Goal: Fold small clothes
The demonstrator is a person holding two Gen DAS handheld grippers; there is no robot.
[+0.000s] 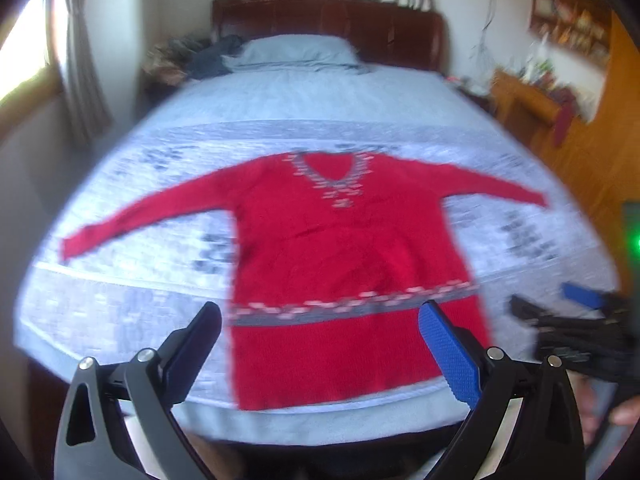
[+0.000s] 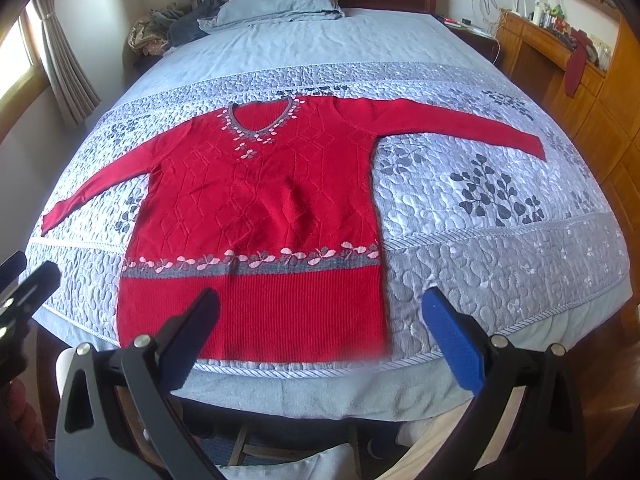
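A red knitted sweater [image 2: 260,208] lies flat and face up on the bed, both sleeves spread wide, its V-neck toward the pillow and its hem near the bed's front edge. A grey band with pink flowers crosses it above the hem. The left wrist view shows the same sweater [image 1: 340,248], blurred. My left gripper [image 1: 320,316] hangs open above the hem, holding nothing. My right gripper [image 2: 320,300] is open too, over the hem's right corner and the quilt beside it. Each gripper shows at the edge of the other's view: the right gripper [image 1: 560,312] and the left gripper [image 2: 28,280].
A grey-blue quilt [image 2: 480,240] with leaf prints covers the bed. A pillow [image 2: 280,4] and a heap of clothes [image 2: 176,28] lie at the dark wooden headboard. Wooden cabinets [image 2: 560,64] line the right side. A curtained window [image 2: 24,52] is at the left.
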